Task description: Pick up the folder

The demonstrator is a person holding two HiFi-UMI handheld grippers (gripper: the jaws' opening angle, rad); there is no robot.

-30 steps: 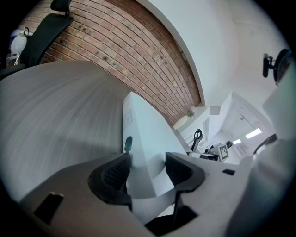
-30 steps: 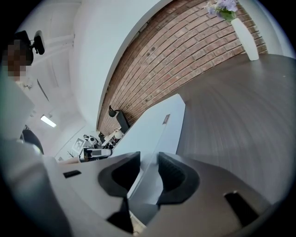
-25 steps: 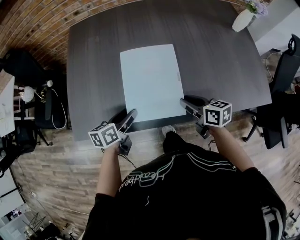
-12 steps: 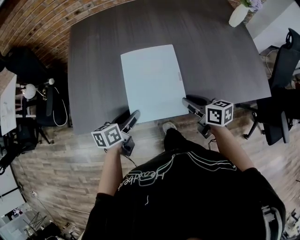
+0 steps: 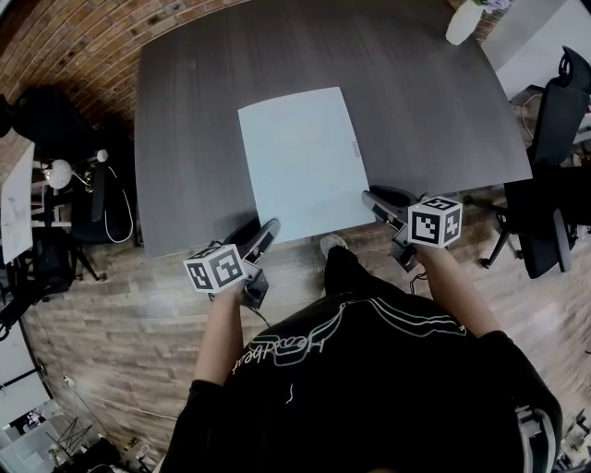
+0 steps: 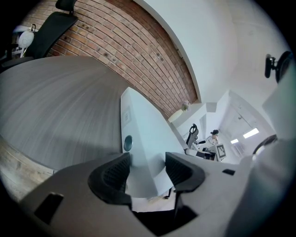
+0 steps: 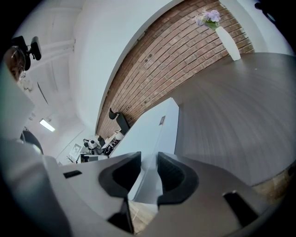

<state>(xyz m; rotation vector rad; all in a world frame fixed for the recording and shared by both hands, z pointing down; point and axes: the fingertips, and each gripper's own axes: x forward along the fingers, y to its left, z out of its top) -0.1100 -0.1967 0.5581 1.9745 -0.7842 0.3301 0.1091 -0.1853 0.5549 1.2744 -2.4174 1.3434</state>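
Observation:
A pale blue folder (image 5: pixel 303 162) lies flat on the dark table (image 5: pixel 185 111), its near edge reaching out over the table's front edge. My left gripper (image 5: pixel 265 233) is shut on the near left corner. In the left gripper view that thick corner of the folder (image 6: pixel 141 129), with a round hole in its side, fills the gap of the left gripper (image 6: pixel 147 169). My right gripper (image 5: pixel 370 199) is shut on the near right corner. In the right gripper view the thin edge of the folder (image 7: pixel 148 134) sits between the narrow jaws of the right gripper (image 7: pixel 149 173).
A white vase with flowers (image 5: pixel 462 20) stands at the table's far right corner. Black office chairs (image 5: pixel 554 185) stand to the right, and a dark chair and a lamp (image 5: pixel 57 174) to the left. A brick wall runs behind the table. The person's shoe (image 5: pixel 331 248) is under the near edge.
The folder has slid toward the table's near edge together with both grippers, and its near edge now sticks out past the table. The grips look the same.

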